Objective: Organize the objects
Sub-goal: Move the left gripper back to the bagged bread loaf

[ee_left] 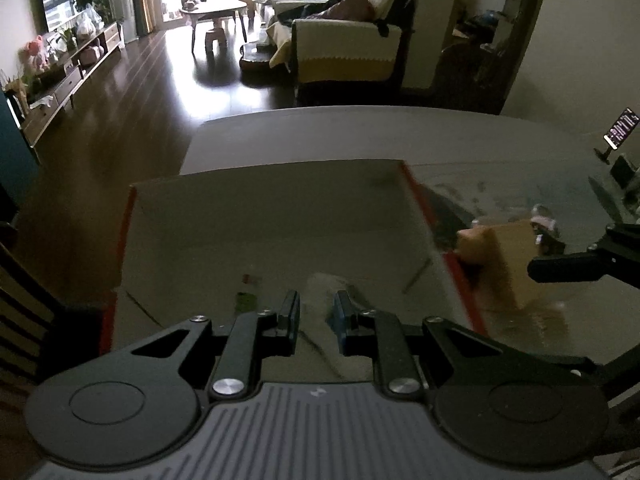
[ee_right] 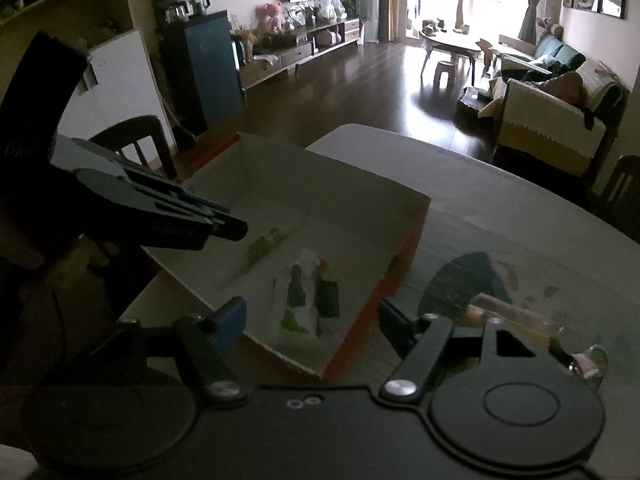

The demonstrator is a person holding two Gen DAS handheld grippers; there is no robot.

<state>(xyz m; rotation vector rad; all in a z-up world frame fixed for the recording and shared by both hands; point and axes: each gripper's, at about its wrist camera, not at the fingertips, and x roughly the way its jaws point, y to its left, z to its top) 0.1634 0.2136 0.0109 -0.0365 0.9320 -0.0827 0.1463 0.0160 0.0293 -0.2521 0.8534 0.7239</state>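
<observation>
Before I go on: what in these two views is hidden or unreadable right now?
- Packets in the box: print blurred in the right wrist view; the left gripper covers them in the left wrist view.
- Tan item beside the box: motion-blurred; the right gripper body hides its near end.
- Phone screen: too small, at the edge of the left wrist view.

Left gripper (ee_left: pixel 316 316): matte black linkage arms w/ triangular cutouts, silver round screws at pivots, two large round black discs, grey ribbed body w/ small white mark; fingers (ee_left: pixel 289 314) black, one w/ blue pad. Right gripper (ee_right: pixel 308 316): same black build, silver pivot screws, two small rings on body, blue-padded finger.
</observation>
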